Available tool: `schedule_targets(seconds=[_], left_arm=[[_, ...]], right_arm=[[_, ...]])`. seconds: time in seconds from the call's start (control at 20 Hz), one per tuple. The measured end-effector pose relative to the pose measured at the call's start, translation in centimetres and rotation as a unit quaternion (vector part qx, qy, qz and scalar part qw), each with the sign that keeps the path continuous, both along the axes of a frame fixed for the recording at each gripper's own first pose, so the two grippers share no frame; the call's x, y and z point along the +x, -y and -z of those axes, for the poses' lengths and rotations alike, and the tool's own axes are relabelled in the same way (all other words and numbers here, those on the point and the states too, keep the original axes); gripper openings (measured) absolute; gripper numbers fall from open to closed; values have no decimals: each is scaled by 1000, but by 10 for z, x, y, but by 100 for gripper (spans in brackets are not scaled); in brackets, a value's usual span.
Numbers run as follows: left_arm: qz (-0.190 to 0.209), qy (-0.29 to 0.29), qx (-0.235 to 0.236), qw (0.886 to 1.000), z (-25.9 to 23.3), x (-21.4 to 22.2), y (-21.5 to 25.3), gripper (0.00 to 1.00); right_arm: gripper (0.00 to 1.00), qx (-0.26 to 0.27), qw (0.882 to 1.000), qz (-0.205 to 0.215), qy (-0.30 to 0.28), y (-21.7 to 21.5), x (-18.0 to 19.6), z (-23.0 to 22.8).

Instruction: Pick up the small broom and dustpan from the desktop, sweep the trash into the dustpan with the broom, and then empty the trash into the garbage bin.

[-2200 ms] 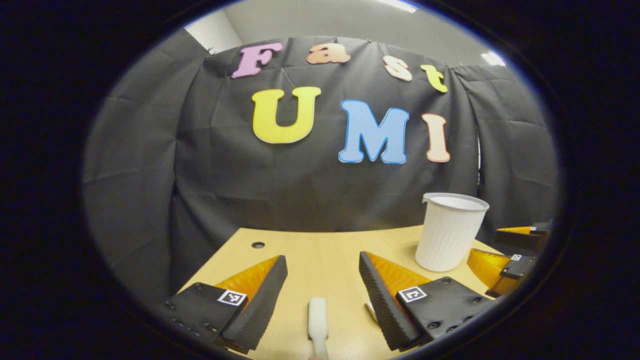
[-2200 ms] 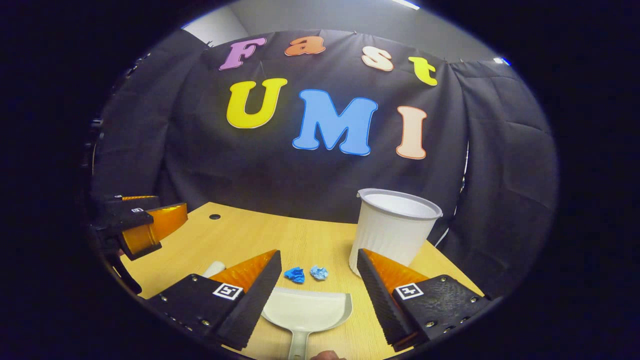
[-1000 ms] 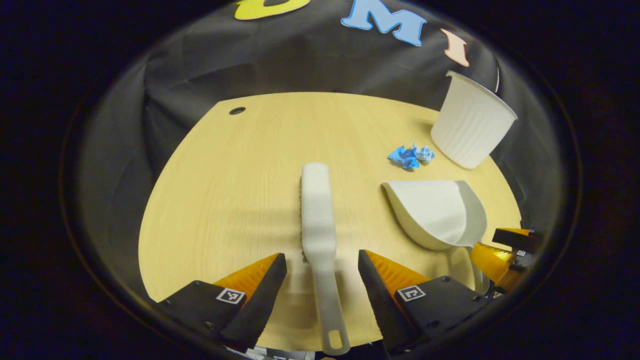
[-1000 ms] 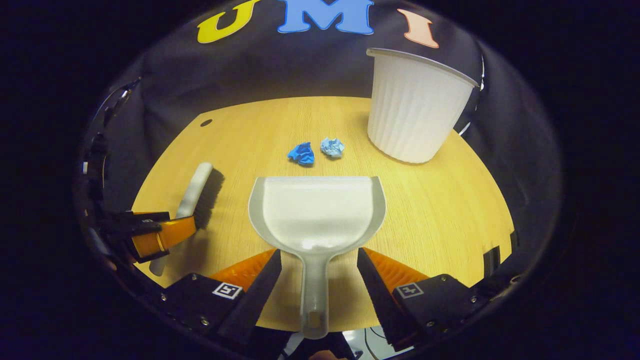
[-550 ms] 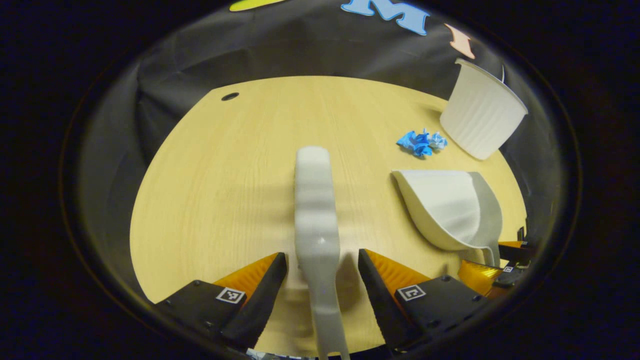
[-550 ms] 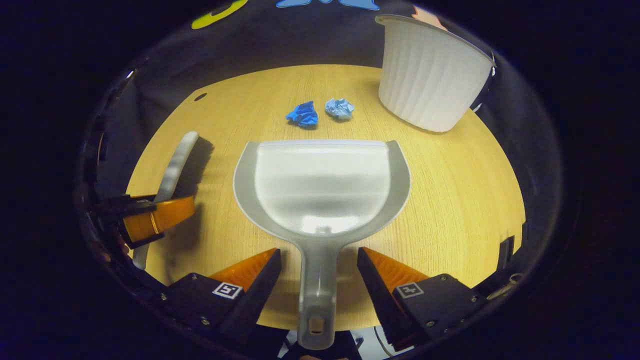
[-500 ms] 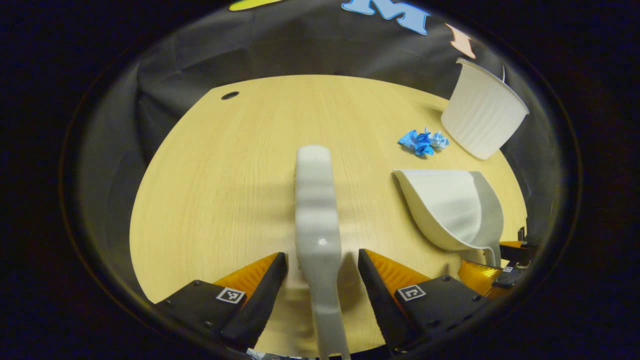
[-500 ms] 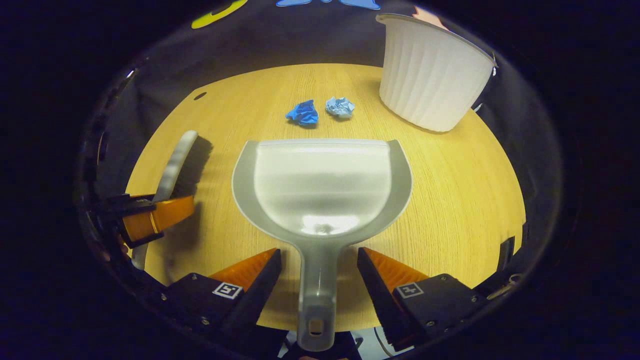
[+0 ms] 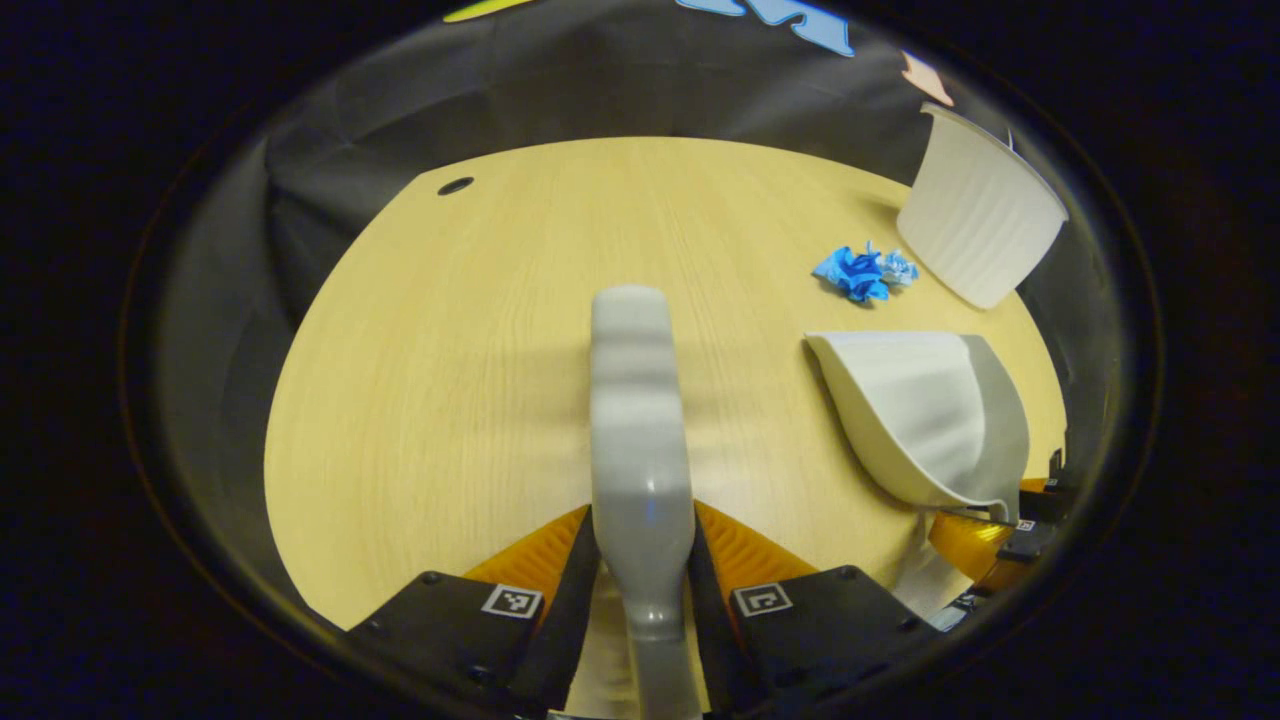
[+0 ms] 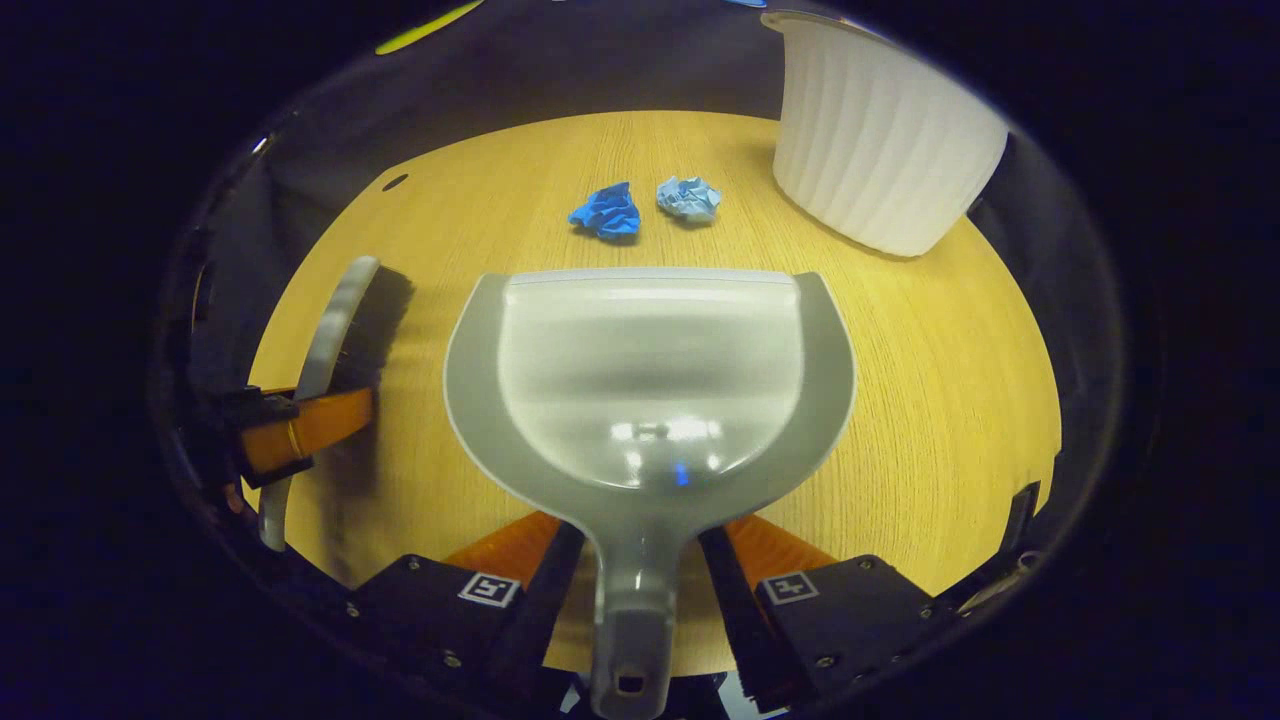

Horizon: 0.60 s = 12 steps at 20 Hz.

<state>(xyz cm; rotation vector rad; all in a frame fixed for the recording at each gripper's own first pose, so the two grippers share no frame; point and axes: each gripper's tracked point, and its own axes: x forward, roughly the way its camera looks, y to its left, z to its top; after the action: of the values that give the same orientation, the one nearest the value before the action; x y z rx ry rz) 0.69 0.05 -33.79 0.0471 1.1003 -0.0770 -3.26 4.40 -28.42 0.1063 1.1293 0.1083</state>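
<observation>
Left hand-held gripper point(image 9: 640, 560): both fingers pressed against the handle of the small broom point(image 9: 636, 420), one on each side, low on the handle near its end. Judged reason: a grip far back leaves the whole brush head free ahead of the fingers for sweeping. The broom points away along the surface point(image 9: 420, 400), bristles turned to the side as seen in the right gripper view point(image 10: 385, 315); cannot tell whether it is lifted or resting. Right hand-held gripper point(image 10: 630, 560): fingers closed narrow on the neck of the dustpan point(image 10: 648, 385) handle, where the handle meets the pan; contact on both sides appears firm. The pan's open lip faces forward, toward the trash, two crumpled blue paper balls point(image 10: 606, 212) and point(image 10: 688, 198), lying just beyond the lip, apart from it. Judged reason for this orientation: the lip is already lined up so the broom can push the paper straight in. The white ribbed garbage bin point(image 10: 880, 140) stands upright, near the paper and to the far right, within short reach for tipping the pan. Task status, judged: both tools gripped, sweeping not yet begun, paper not yet in the pan. Risk: the light paper may skid past the lip if the pan's edge is not held flat on the surface.
</observation>
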Motion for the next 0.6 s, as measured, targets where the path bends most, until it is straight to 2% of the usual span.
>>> schedule_targets(seconds=[0.15, 0.2, 0.3, 0.6], left_arm=[[1, 2, 5, 1000, 1, 2, 0, 51], [4, 1, 7, 1000, 1, 3, 1, 48], [12, 2, 9, 1000, -1, 5, 0, 50], [32, 4, 10, 999, -4, 15, 4, 44]], right_arm=[[55, -2, 1000, -7, -6, 2, -1, 2], [55, -2, 1000, -9, -10, 2, -1, 4], [37, -7, 1000, -16, -12, 3, 1, 3], [35, -8, 999, -37, -5, 11, -1, 3]])
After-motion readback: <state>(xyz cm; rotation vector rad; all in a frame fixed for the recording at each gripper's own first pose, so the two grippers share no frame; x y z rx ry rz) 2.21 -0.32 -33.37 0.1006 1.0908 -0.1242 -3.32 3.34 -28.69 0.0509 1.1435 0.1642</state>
